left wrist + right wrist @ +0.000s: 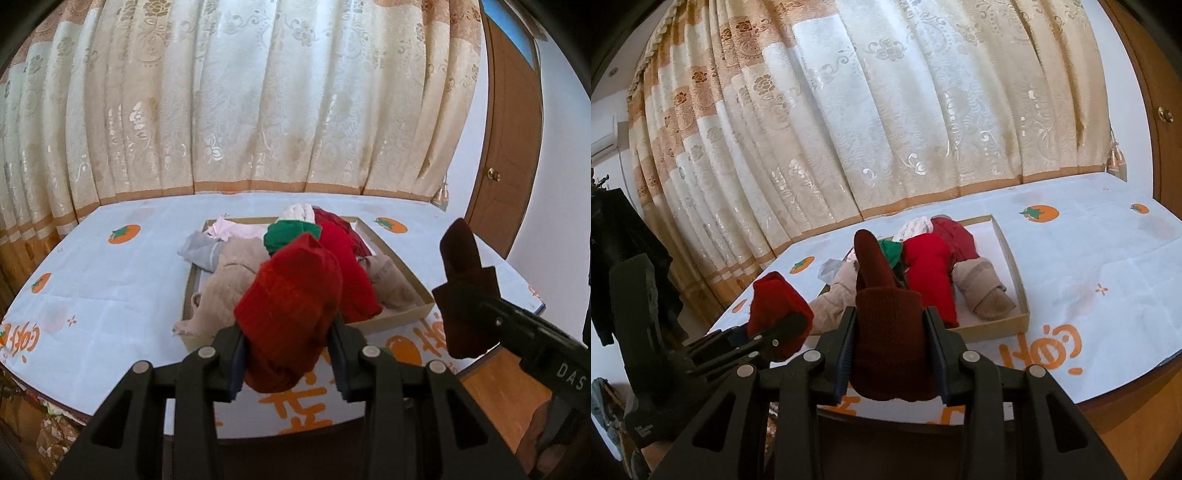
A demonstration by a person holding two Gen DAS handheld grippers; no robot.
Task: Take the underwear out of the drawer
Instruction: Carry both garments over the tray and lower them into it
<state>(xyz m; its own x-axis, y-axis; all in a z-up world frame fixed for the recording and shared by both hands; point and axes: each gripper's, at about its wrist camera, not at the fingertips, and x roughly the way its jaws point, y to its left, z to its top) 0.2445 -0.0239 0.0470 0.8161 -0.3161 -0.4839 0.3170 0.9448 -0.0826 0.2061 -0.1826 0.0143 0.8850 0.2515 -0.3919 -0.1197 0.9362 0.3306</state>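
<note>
A shallow cardboard drawer [391, 320] [1015, 258] lies on the table, filled with rolled garments: red [354, 273] [929, 269], green [288, 232], beige [229, 280] [986, 288], grey and pink. My left gripper [288, 354] is shut on a bright red garment [291, 306], held above the table's near edge in front of the drawer; it also shows in the right wrist view [777, 306]. My right gripper [892, 358] is shut on a dark maroon garment [882, 317], held up beside the left one; it shows in the left wrist view [463, 280].
The table [103, 295] [1108, 266] wears a white cloth with orange fruit prints. A cream patterned curtain [240, 96] hangs behind it. A brown door [513, 147] stands at the right. Dark clothes [624, 258] hang at the left.
</note>
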